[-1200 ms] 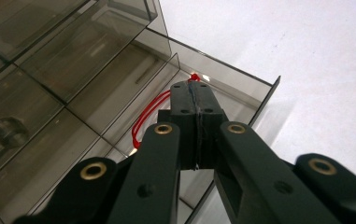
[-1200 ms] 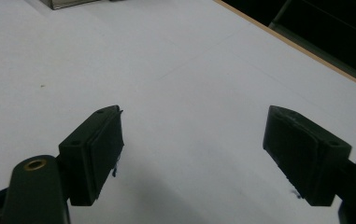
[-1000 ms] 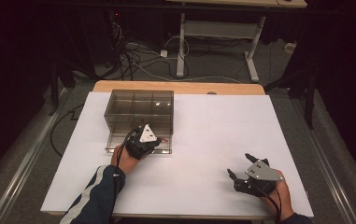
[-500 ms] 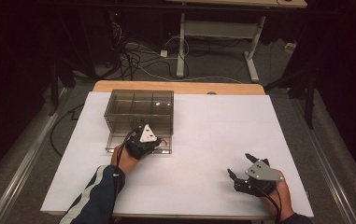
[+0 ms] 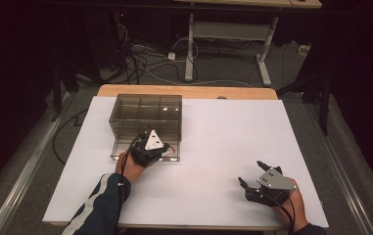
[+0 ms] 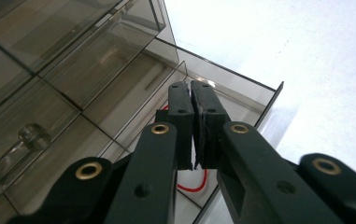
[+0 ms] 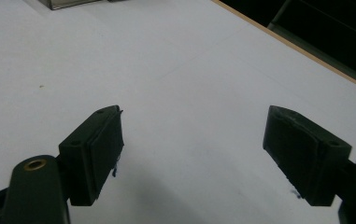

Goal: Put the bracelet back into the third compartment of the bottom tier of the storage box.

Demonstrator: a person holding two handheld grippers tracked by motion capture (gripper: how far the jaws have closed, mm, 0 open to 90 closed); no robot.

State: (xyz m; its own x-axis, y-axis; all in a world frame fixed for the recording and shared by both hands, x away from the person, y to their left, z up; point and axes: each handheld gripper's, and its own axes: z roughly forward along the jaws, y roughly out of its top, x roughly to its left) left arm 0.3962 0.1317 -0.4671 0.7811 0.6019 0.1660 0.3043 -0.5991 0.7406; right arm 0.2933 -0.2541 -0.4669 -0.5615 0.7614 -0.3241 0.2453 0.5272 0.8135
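Note:
A smoked see-through drawer cabinet (image 5: 145, 110) stands at the back left of the white table. Its bottom drawer (image 6: 241, 88) is pulled out toward the person. My left gripper (image 5: 160, 147) reaches down into that open drawer, and in the left gripper view its jaws (image 6: 192, 86) are pressed together. A thin red wire (image 6: 199, 185) lies in the drawer just under them; I cannot tell whether the pads pinch it. My right gripper (image 5: 250, 171) rests at the front right of the table, its jaws (image 7: 194, 112) wide open over bare white surface.
The white table top (image 5: 233, 132) stretches between the cabinet and my right gripper. A wooden edge (image 5: 189, 90) runs along the back. Beyond it the floor holds cables and a desk frame (image 5: 223, 39). Another drawer's clear knob (image 6: 31, 135) shows on the cabinet front.

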